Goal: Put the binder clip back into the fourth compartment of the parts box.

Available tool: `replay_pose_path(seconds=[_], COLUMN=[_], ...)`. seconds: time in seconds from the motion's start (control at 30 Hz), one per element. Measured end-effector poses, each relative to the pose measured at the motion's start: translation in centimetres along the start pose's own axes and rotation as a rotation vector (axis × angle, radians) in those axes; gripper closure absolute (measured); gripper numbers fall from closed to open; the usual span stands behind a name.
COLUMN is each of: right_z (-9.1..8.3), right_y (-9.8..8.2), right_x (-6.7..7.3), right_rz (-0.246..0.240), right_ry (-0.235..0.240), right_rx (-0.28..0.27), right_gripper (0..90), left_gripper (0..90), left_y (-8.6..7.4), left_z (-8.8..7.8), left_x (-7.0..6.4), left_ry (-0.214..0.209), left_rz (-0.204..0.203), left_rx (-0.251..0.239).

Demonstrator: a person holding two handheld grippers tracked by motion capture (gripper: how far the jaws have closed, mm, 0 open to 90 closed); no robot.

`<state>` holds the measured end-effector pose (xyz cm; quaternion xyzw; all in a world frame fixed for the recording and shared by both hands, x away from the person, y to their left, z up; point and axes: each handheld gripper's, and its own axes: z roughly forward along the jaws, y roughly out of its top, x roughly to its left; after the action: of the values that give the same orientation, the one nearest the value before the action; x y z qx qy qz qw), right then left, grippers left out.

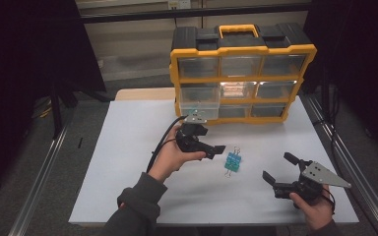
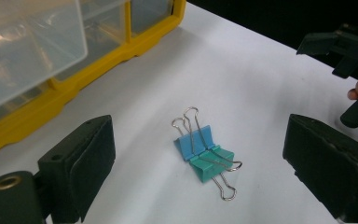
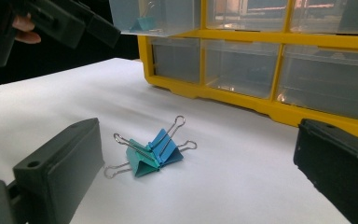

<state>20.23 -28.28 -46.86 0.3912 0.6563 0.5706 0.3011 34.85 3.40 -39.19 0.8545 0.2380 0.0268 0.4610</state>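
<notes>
Two binder clips, blue (image 2: 195,140) and teal (image 2: 211,164), lie touching mid-table. The left gripper (image 1: 215,150), at their nine o'clock, and the right gripper (image 1: 276,169), at their four o'clock, both gape empty, seemingly aimed to grasp. One drawer (image 1: 199,102) stands pulled out, likely awaiting them.
</notes>
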Motion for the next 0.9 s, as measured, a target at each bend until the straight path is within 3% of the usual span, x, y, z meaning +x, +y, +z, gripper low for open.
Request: replay_pose_path(seconds=[0.57, 0.63, 0.9], right_z=[0.0, 0.0, 0.0], right_y=[0.0, 0.0, 0.0], right_x=[-0.1, 0.0, 0.0], right_rz=[-0.005, -0.002, -0.001], right_ry=[-0.001, 0.0, -0.002], right_rx=[-0.004, 0.001, -0.005], right_gripper=[0.6, 0.6, 0.6], left_gripper=[9.5, 9.5, 9.5], left_y=[-2.2, -2.4, -3.3], left_z=[2.2, 2.5, 3.4], left_x=[-0.4, -0.4, -1.0], left_ry=[-0.018, -0.026, -0.019], left_rz=[-0.021, -0.025, -0.01], left_rx=[0.04, 0.026, 0.061])
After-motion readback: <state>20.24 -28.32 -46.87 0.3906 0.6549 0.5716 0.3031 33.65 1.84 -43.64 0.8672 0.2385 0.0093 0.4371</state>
